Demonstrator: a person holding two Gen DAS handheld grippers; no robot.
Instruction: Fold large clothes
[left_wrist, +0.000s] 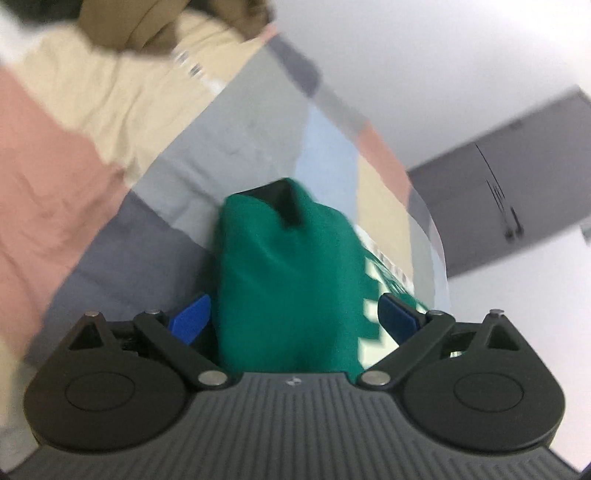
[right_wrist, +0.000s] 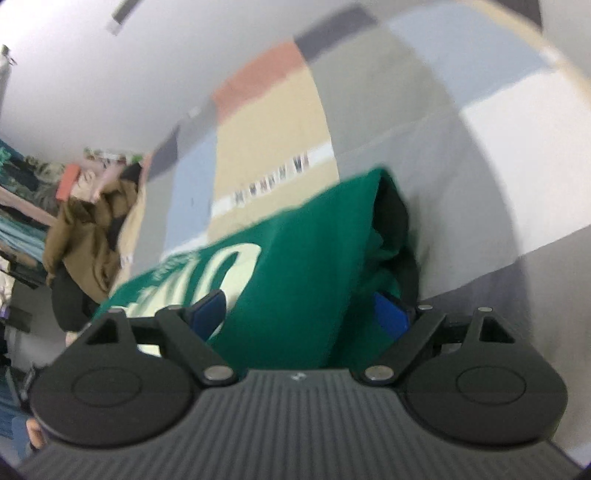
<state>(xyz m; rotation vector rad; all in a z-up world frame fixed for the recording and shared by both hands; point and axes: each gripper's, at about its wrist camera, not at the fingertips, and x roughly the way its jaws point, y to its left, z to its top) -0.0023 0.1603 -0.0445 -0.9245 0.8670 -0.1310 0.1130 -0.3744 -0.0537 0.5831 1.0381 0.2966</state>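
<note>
A green garment (left_wrist: 288, 280) with pale lettering is bunched between the blue fingers (left_wrist: 190, 317) of my left gripper (left_wrist: 291, 317), which holds it above a patchwork bed cover (left_wrist: 122, 122). The same green garment (right_wrist: 295, 288) fills the space between the blue fingers (right_wrist: 389, 314) of my right gripper (right_wrist: 299, 314), also raised off the cover. Both grippers are closed on thick folds of the cloth. Both views are blurred.
The bed cover (right_wrist: 269, 122) has pink, beige, grey and light blue patches. A brown garment (right_wrist: 85, 236) lies heaped at the bed's far end, also in the left wrist view (left_wrist: 147, 26). A grey cabinet (left_wrist: 509, 188) stands by the white wall. Shelves with clothes (right_wrist: 18, 206) are at left.
</note>
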